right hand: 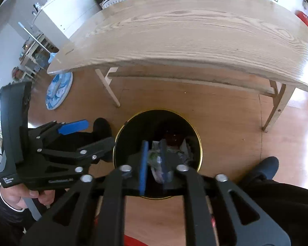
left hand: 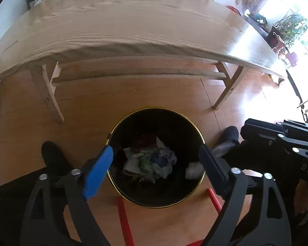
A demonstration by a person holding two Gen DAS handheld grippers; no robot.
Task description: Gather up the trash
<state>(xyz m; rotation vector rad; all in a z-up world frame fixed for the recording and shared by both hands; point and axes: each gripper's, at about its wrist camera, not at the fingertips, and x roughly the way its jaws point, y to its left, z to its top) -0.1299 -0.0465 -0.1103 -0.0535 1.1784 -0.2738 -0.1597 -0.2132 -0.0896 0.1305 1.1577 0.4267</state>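
A black bin with a gold rim (left hand: 154, 108) stands on the wooden floor, below both grippers. Crumpled wrappers and paper (left hand: 152, 162) lie in its bottom. My left gripper (left hand: 155, 170) hangs over the bin, its blue pads spread wide to either side of the opening with nothing between them. In the right wrist view the bin (right hand: 160, 109) sits under my right gripper (right hand: 153, 162). Its blue pads stand a narrow gap apart, and the crumpled trash (right hand: 156, 164) shows through that gap. The pads do not press on it. The left gripper's pad (right hand: 74, 127) shows beside the bin.
A long wooden table (left hand: 133, 24) stands just behind the bin, with pale legs (left hand: 51, 94) at each end. The person's dark shoes (left hand: 51, 153) flank the bin. Red bars (left hand: 124, 219) lie near the bottom. A round blue mat (right hand: 59, 90) lies on the floor.
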